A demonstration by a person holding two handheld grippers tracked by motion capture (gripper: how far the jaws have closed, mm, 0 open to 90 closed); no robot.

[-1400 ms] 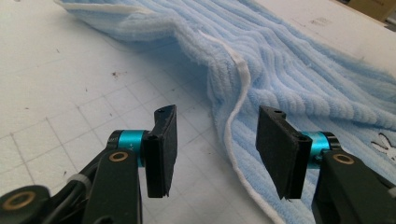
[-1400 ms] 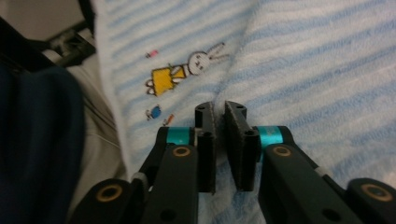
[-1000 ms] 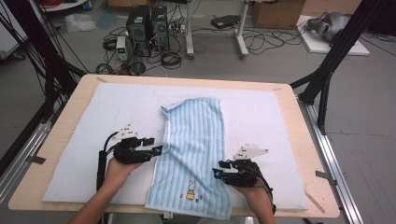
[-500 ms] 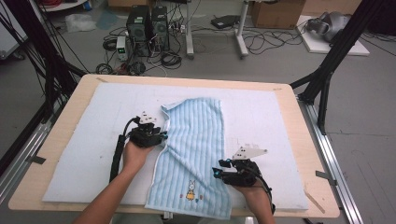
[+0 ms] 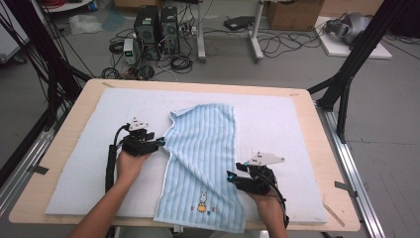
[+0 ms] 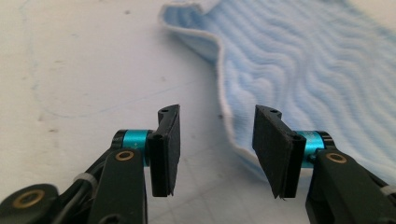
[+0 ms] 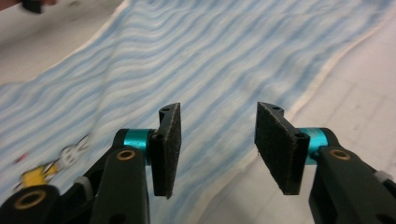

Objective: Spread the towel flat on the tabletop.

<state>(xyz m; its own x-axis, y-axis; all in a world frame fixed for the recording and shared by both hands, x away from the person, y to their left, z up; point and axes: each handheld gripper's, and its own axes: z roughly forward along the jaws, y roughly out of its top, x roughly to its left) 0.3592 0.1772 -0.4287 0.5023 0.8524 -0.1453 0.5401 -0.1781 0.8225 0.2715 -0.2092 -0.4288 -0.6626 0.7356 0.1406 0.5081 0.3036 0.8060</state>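
A: Where was the towel [image 5: 205,163]?

B: Flat on the white mat [image 5: 277,114] that covered the table [image 5: 67,116], running from mid-table to the near edge, where its hem hung just over. It was pale blue, ribbed, with a small rabbit picture near the bottom. The top left corner was folded over.

A: And the left gripper [image 5: 161,142]?

B: At the towel's left edge, just below that folded corner. Its own view showed the jaws apart with nothing between them. The white hem [image 6: 226,116] lay in the gap ahead, and the right jaw stood over the cloth.

A: The right gripper [image 5: 232,177]?

B: At the towel's right edge, low down, near the rabbit [image 7: 70,156]. Its jaws were also spread wide and empty, the left one over the striped cloth, the right one over the mat. Whether either touched the cloth I couldn't tell.

A: The hands?

B: The left hand [image 5: 130,163] and right hand [image 5: 267,203] each gripped a handle from the near side.
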